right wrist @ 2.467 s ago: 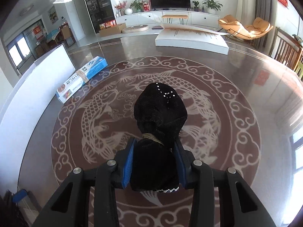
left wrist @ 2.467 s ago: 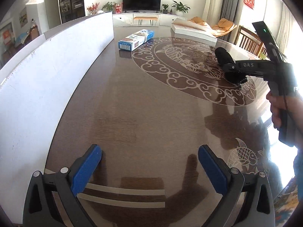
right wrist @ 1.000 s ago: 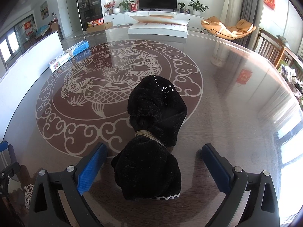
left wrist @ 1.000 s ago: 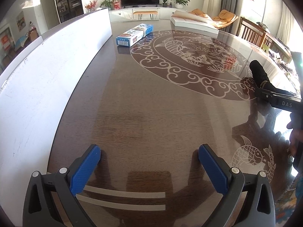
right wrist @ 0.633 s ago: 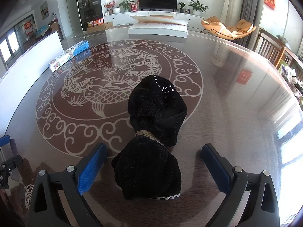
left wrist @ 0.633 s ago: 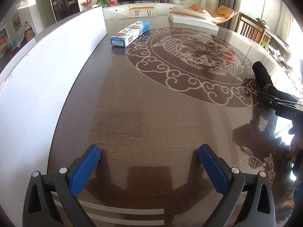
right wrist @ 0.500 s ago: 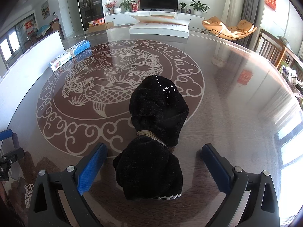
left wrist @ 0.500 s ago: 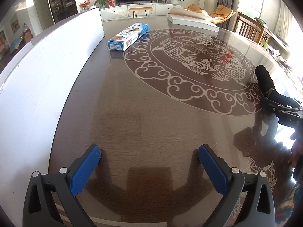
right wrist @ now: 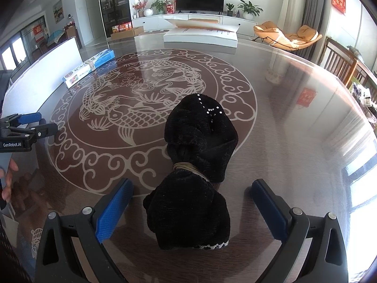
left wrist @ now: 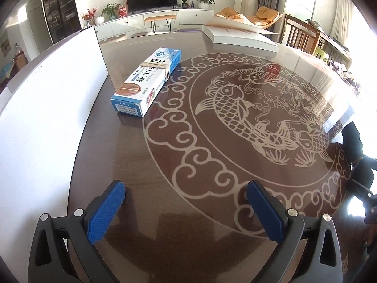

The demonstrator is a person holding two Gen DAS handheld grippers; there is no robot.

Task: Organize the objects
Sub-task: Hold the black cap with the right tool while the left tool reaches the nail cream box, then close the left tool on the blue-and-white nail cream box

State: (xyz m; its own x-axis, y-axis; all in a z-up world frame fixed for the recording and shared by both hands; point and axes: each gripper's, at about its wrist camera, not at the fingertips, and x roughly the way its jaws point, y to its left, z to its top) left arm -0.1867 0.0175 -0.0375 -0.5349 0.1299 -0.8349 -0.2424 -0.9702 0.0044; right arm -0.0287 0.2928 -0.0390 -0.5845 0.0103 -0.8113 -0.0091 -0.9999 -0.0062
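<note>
A black knitted bundle (right wrist: 198, 162) tied with a rubber band lies on the glossy brown table (right wrist: 294, 141), between the spread fingers of my right gripper (right wrist: 192, 202), which is open and not touching it. The same bundle (left wrist: 357, 151) shows at the right edge of the left wrist view. A long blue and white box (left wrist: 148, 81) lies ahead of my left gripper (left wrist: 186, 202), which is open and empty above the table (left wrist: 132, 160). The box (right wrist: 88, 68) also appears far left in the right wrist view, beyond the left gripper (right wrist: 26, 122).
A tall white board (left wrist: 47, 108) stands along the table's left side. A flat white box (left wrist: 238, 36) rests at the far end. Wooden chairs (right wrist: 344, 68) stand off the right edge. A hand (right wrist: 7, 176) holds the left tool.
My right gripper opened and let go of the black bundle, which now lies on the table. My left gripper has moved forward toward the blue and white box.
</note>
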